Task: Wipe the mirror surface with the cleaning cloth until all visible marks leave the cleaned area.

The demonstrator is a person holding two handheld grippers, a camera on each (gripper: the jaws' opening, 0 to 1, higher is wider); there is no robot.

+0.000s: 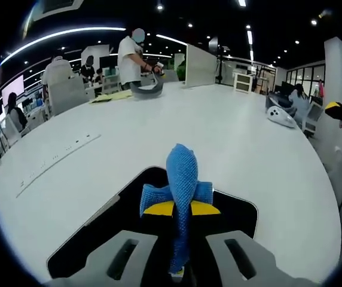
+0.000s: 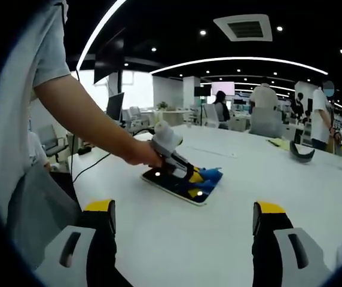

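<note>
We see the flat, dark rectangular mirror (image 1: 99, 239) lying on the white round table (image 1: 243, 143), its near edge hidden behind our left gripper (image 1: 180, 254). That gripper's jaws are closed on the blue knitted cleaning cloth (image 1: 182, 179), which stands bunched over the glass. Our right gripper (image 2: 183, 224) hangs wide apart, holding nothing, well back from the mirror.

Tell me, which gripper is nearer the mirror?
Left. The left gripper, shut on the blue cloth, is right over the mirror. The right gripper is open, back from it across bare table.
</note>
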